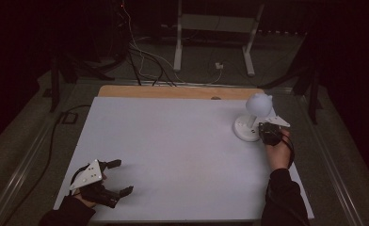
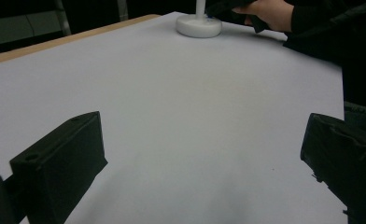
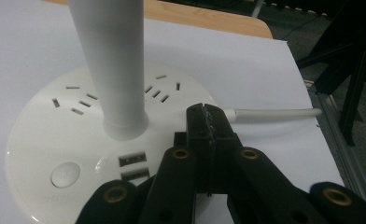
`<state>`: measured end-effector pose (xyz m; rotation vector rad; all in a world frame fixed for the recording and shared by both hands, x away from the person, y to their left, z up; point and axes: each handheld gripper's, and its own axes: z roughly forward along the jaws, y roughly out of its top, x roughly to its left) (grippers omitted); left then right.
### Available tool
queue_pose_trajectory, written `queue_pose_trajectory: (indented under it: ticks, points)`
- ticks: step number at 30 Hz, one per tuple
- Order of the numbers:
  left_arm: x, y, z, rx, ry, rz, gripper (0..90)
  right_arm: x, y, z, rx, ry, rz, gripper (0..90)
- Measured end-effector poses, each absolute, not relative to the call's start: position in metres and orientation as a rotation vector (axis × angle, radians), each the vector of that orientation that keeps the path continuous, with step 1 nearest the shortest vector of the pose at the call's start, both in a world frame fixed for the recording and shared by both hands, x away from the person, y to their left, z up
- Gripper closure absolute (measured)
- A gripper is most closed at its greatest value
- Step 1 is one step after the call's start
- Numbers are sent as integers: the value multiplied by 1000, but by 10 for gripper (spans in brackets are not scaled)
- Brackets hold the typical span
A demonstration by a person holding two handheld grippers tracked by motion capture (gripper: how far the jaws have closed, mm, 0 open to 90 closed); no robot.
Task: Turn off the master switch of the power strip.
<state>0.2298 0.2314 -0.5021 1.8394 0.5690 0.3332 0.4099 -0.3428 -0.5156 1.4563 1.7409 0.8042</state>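
Two grippers work our table (image 1: 173,155). Nearest us, far from the lamp (image 1: 253,117), our left gripper (image 1: 112,181) rests spread wide and empty, likely waiting. Our right gripper (image 3: 204,121) sits pinched together, holding nothing, its tip over the lamp's round base (image 3: 45,140) beside the stem (image 3: 111,56), perhaps to press its one button (image 3: 65,174). One lamp stands toward the table's far right.

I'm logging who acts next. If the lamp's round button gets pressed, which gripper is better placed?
Right, probably. The right gripper sits shut at the lamp base, with the button just beside its tips. The left gripper rests open at the table's near left corner, far from the lamp.
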Motion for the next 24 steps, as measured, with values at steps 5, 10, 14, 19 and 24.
queue_pose_trajectory:
  ticks: [5, 10, 14, 19, 24]
  points:
    - [230, 231, -502, 1838, 570, 336, 4, 406, -346, -512, 1506, 1712, 895, 865]
    - [230, 231, -502, 1838, 571, 336, 4, 401, -347, -506, 1477, 1686, 913, 769]
    - [230, 231, -501, 1837, 568, 337, 4, 397, -347, -503, 1438, 1679, 930, 642]
    - [229, 232, -501, 1834, 564, 337, 4, 388, -348, -499, 1403, 1698, 971, 380]
    - [229, 232, -501, 1835, 563, 336, 4, 378, -349, -493, 1408, 1718, 1062, 155]
